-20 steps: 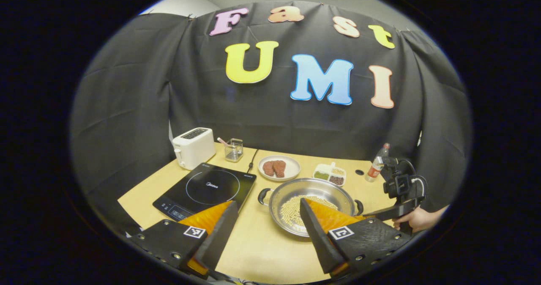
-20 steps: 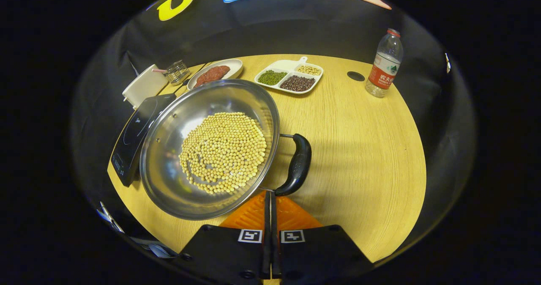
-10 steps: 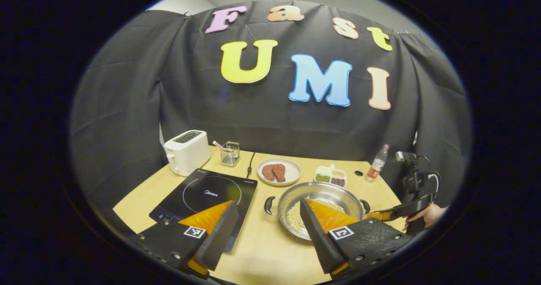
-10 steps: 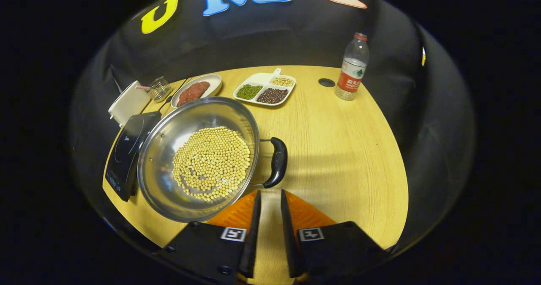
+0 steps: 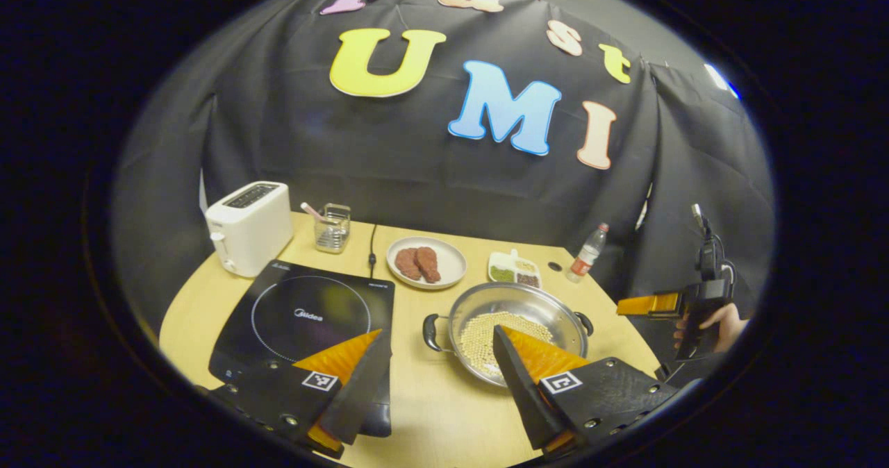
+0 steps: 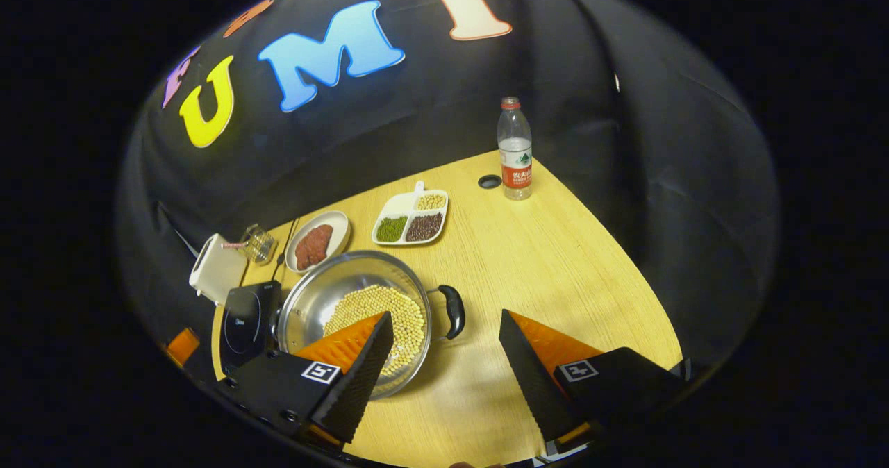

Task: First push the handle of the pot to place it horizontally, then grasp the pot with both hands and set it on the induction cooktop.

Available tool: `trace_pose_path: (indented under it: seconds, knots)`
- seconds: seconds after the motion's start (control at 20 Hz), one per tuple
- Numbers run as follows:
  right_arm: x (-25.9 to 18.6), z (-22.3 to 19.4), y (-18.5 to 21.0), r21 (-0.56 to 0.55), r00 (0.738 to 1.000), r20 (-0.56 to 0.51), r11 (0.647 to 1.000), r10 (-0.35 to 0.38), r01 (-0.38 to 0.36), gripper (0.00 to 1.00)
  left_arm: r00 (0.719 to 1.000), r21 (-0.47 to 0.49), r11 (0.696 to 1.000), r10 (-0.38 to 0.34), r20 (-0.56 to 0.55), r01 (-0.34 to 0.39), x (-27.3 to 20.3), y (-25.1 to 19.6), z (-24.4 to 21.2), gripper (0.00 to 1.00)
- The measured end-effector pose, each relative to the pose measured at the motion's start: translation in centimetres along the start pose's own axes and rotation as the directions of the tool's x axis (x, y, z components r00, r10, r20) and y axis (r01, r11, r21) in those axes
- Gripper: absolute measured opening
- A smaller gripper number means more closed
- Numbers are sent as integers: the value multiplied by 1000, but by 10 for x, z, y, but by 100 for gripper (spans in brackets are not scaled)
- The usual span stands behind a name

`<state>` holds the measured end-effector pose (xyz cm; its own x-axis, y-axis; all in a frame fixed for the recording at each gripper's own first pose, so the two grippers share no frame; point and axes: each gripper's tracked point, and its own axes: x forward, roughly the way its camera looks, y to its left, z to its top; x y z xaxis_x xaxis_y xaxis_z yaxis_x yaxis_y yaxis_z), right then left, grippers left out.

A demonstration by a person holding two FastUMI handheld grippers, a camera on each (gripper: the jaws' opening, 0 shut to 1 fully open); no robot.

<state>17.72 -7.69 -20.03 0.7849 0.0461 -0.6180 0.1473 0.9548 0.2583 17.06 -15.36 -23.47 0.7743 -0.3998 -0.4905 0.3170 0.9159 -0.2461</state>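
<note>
Left gripper view: the left gripper [image 5: 437, 364] hangs with fingers spread wide — the pot [image 5: 517, 329] of beans sits on the table [image 5: 444, 412], right of the induction cooktop [image 5: 305, 315]. The right gripper [image 6: 444, 357] gapes wide too, gripping nothing.

Mock kitchen staged inside a recording booth: wooden tabletop [image 5: 444, 412] backed by black cloth wall [image 5: 417, 176]. Induction cooktop [image 5: 305, 315] at 9 o'clock, toaster [image 5: 250, 226] at 10, plate of meat [image 5: 426, 262] and tray of beans [image 5: 514, 269] near 12, water bottle [image 6: 514, 150] at 1.
</note>
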Motion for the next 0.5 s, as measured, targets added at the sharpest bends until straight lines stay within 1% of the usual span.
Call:
trace_pose_path:
  seconds: [0.05, 0.1, 0.15, 0.2, 0.25, 0.3, 0.35, 0.4, 0.45, 0.5]
  knots:
    - [-1, 5, 2, 8, 1000, 5, 1000, 1, -1, 92, 999, 6, 1000, -25, -23, 25, 7, 1, -2, 90]
    - [-3, 7, 4, 7, 1000, 9, 1000, 2, -2, 93, 998, 17, 999, -42, -40, 43, 17, 2, -2, 85]
    - [1, 8, 6, 5, 1000, 10, 1000, 3, -4, 98, 997, 31, 998, -59, -51, 60, 27, 2, -2, 85]
    - [8, 11, 11, 4, 1000, 5, 1000, 9, -9, 98, 995, 47, 996, -75, -72, 79, 39, 0, -4, 90]
    - [15, 10, 13, 1, 1000, -3, 1000, 10, -10, 93, 992, 60, 994, -85, -89, 90, 48, 1, -6, 95]
    - [23, 8, 14, -9, 1000, -9, 1000, 14, -14, 92, 991, 65, 993, -93, -100, 100, 60, 1, -8, 90]
    - [33, 6, 10, -27, 1000, -10, 1000, 8, -8, 93, 988, 59, 993, -98, -116, 106, 71, 1, -12, 90]
    - [44, 2, 4, -54, 1000, -21, 999, -3, 2, 98, 987, 47, 994, -95, -131, 102, 83, 2, -16, 85]
    - [56, -3, -2, -82, 999, -38, 997, -17, 14, 98, 984, 32, 993, -104, -145, 110, 94, 0, -20, 85]
    - [65, -7, -6, -106, 998, -55, 994, -26, 20, 98, 981, 28, 993, -113, -157, 119, 106, -1, -24, 90]
